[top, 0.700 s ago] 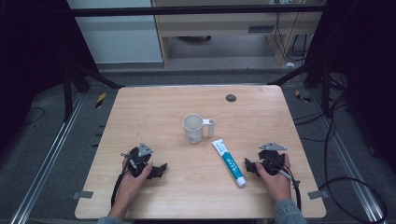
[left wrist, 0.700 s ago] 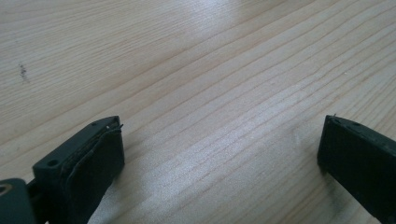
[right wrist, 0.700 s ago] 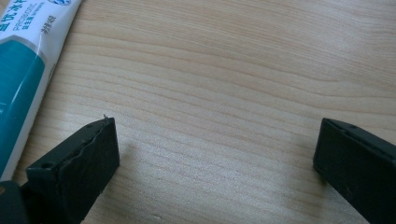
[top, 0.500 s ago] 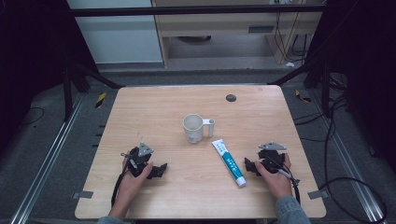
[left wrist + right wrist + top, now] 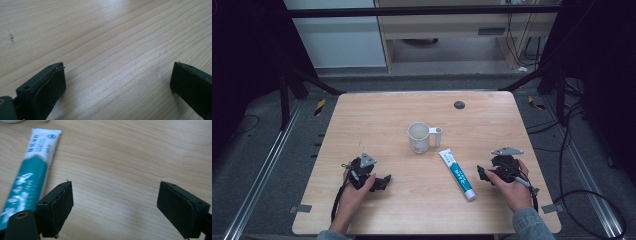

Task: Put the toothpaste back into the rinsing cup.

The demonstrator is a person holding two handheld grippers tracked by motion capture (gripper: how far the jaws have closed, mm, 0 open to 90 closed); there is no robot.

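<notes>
A white and teal toothpaste tube [image 5: 457,174] lies flat on the wooden table [image 5: 377,115], just in front of a white cup [image 5: 419,137] with a side handle. My right gripper [image 5: 482,174] rests on the table right of the tube, jaws wide open, with only bare wood between them; the tube [image 5: 27,180] lies beside its left jaw in the right gripper view. My left gripper [image 5: 384,181] sits near the table's front left, open over bare wood [image 5: 117,75]. A hand holds each gripper.
A small dark round spot [image 5: 459,104] marks the table's far right part. Metal rails and cables run along the floor on both sides. A cabinet [image 5: 447,25] stands beyond the far edge.
</notes>
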